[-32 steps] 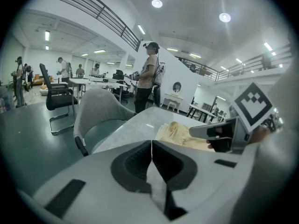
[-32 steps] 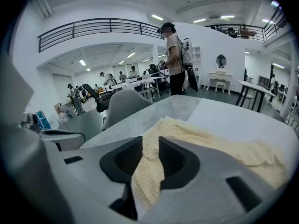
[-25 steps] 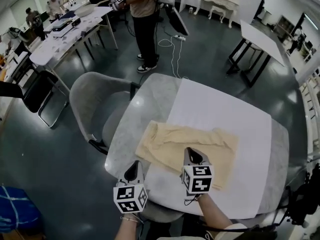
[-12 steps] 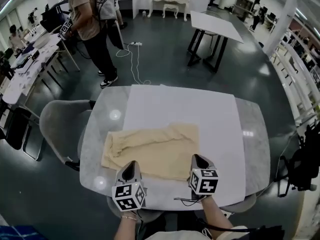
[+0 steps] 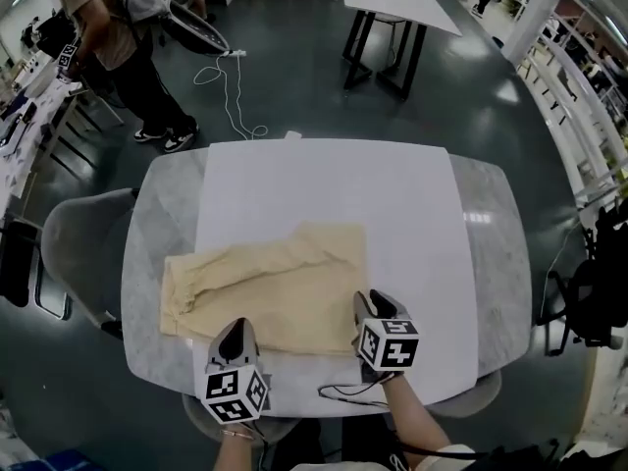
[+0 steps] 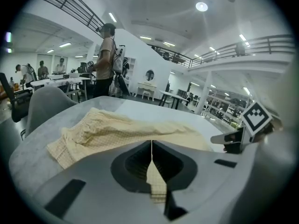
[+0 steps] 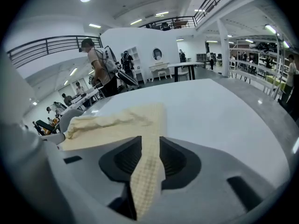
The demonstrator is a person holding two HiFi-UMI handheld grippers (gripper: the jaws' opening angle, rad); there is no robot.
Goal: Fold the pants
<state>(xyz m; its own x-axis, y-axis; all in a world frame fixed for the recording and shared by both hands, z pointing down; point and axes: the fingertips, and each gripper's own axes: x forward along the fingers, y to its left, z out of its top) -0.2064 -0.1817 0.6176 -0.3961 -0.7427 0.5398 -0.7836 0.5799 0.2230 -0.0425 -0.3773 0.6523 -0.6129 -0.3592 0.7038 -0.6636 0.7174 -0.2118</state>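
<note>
One pair of pale yellow pants [image 5: 270,297] lies across the lower left of the head view, partly on a white sheet [image 5: 324,189] and partly on the grey marble table [image 5: 491,263]. Your left gripper [image 5: 235,332] sits at the near hem, its jaws pressed together on a fold of the checked cloth. Your right gripper [image 5: 370,304] is at the pants' near right corner; its jaws have just been opening and stand apart, with a strip of fabric draped loosely between them. A grey chair [image 5: 74,253] stands just beside the table's left edge, and a person [image 5: 108,37] stands well beyond it in the upper left
</note>
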